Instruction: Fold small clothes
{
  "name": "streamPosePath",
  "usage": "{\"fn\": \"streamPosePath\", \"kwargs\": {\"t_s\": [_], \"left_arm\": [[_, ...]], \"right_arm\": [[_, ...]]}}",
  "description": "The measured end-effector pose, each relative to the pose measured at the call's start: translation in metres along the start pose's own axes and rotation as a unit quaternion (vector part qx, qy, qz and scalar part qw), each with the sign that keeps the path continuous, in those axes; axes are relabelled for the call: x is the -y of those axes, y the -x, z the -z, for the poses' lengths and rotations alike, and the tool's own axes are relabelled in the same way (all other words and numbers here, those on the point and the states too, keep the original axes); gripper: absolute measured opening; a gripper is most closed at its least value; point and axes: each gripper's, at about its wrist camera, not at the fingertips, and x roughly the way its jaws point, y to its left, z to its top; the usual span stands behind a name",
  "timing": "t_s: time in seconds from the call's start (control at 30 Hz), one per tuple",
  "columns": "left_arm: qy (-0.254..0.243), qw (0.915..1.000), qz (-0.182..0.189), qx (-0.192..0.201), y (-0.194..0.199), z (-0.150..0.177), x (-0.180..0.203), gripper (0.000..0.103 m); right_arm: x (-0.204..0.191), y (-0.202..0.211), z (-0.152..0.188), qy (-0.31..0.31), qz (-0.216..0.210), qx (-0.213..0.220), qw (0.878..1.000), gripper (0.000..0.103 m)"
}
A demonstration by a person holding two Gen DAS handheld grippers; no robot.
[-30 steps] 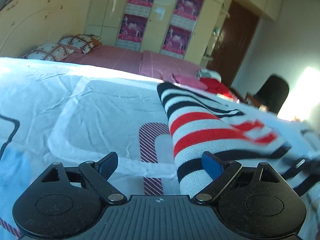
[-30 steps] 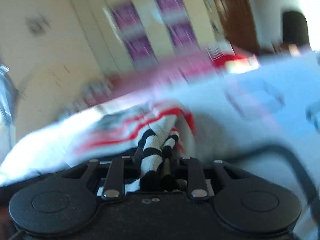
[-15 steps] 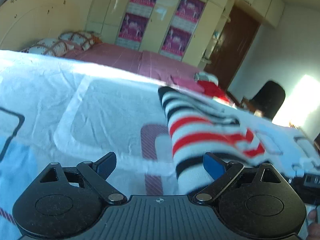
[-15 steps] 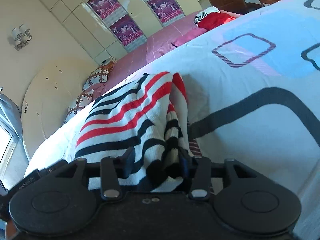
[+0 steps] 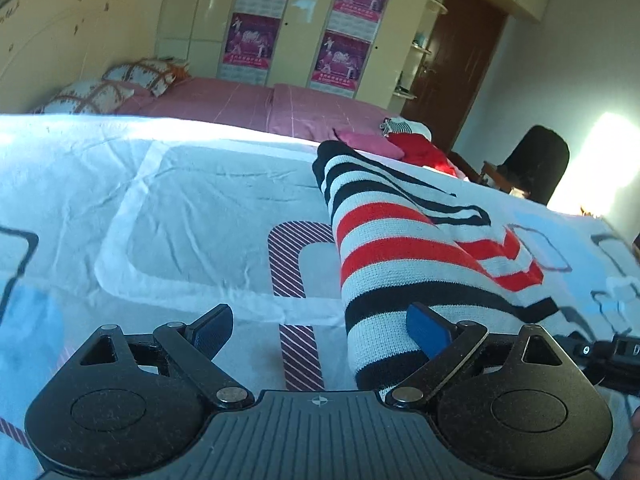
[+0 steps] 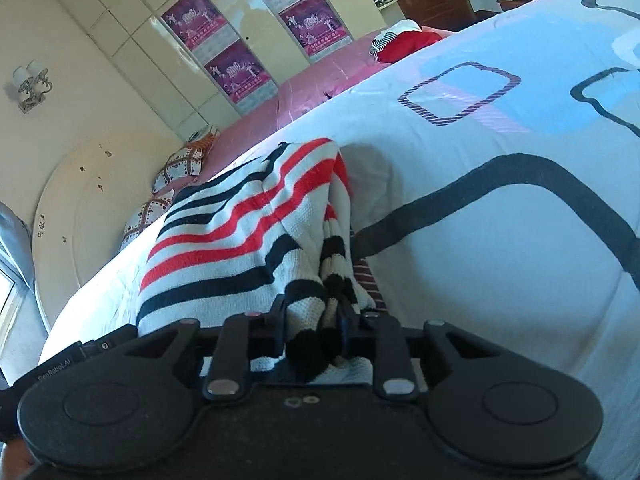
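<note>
A striped knit garment [image 5: 392,248] in white, black and red lies folded over on the white patterned bedsheet [image 5: 192,208]. My left gripper [image 5: 320,328] is open and empty, low over the sheet, its right pad [image 5: 428,330] against the garment's near end. In the right wrist view my right gripper [image 6: 312,320] is shut on a bunched black-and-white edge of the garment [image 6: 248,224], which drapes away to the left.
A pink folded cloth [image 5: 368,146] and a red and striped pile [image 5: 420,148] lie at the far edge of the bed. Pillows [image 5: 100,94] sit at the headboard. A dark chair [image 5: 536,164] stands at the right. The other gripper's body [image 5: 604,356] shows at the right edge.
My right gripper has carried the garment's edge across and lowered it, so the garment now lies folded over. My left gripper stayed open and shifted only slightly.
</note>
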Motion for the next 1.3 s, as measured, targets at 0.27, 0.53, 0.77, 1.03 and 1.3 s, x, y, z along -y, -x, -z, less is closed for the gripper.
{"fn": "streamPosePath", "kwargs": {"t_s": [0.27,0.53,0.77,1.03,1.3], "left_arm": [[-0.018,0.9997,-0.007,-0.015,0.013,0.010,0.005,0.093],[-0.021,0.9995,-0.007,-0.023,0.014,0.017,0.007,0.093],[0.005,0.9997,0.015,0.016,0.019,-0.012,-0.006,0.093],[0.004,0.9994,0.035,0.000,-0.023,-0.034,0.000,0.093],[0.028,0.9990,0.035,0.000,-0.043,-0.037,-0.004,0.093]], "right_arm": [[0.003,0.014,0.004,-0.008,-0.014,-0.005,1.000,0.022],[0.009,0.012,0.010,0.009,-0.008,-0.005,1.000,0.023],[0.011,0.020,-0.027,0.020,-0.039,0.047,0.998,0.049],[0.008,-0.046,-0.074,0.044,-0.042,0.010,0.998,0.042],[0.007,-0.081,-0.091,0.035,-0.075,0.010,0.996,0.011]]}}
